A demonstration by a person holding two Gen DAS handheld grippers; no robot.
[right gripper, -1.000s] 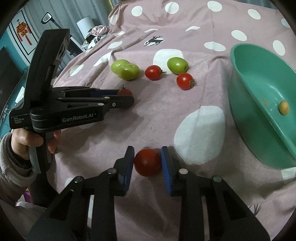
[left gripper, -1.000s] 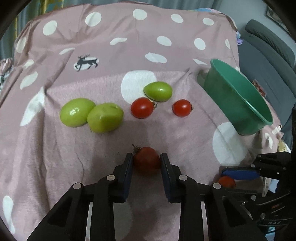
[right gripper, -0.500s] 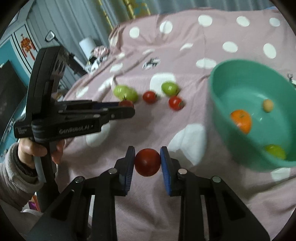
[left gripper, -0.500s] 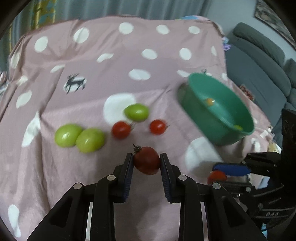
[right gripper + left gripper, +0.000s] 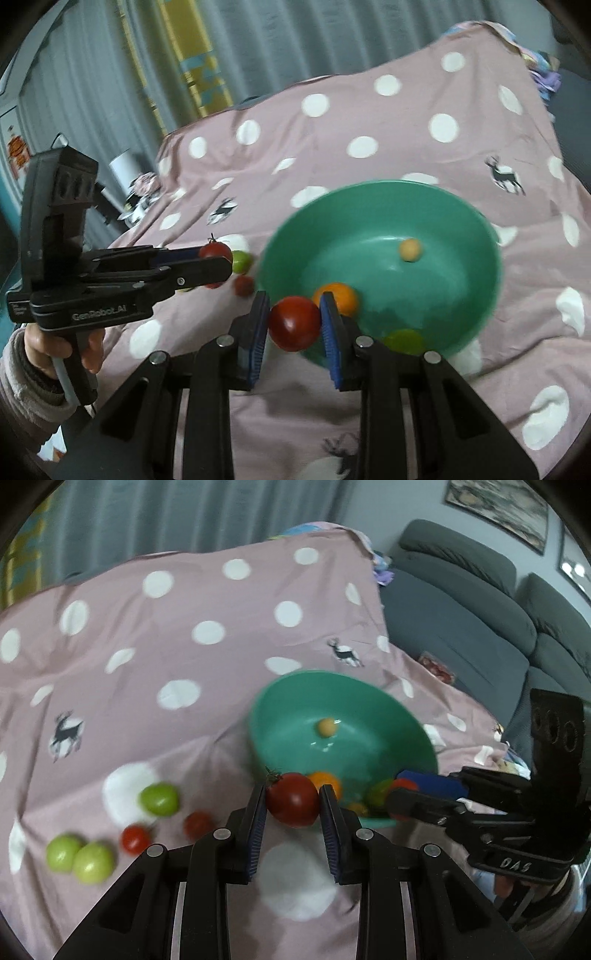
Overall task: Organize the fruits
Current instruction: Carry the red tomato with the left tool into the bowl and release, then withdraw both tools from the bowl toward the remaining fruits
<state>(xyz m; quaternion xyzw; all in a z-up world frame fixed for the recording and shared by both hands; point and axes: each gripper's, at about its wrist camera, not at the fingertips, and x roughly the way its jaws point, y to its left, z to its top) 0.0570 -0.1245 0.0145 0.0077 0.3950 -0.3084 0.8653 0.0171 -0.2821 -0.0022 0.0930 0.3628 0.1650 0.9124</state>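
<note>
My left gripper is shut on a dark red tomato and holds it in the air at the near rim of the green bowl. My right gripper is shut on a red tomato, also lifted at the bowl's near rim. The bowl holds an orange fruit, a small yellow fruit and a green one. On the cloth lie three green tomatoes and two red ones.
The pink polka-dot cloth covers the table. A grey sofa stands to the right, curtains behind. The left gripper appears in the right wrist view, close beside the right one. The person's hand holds it.
Both grippers have lifted their tomatoes off the cloth and swung toward the green bowl, which now lies just beyond the fingers in both views.
</note>
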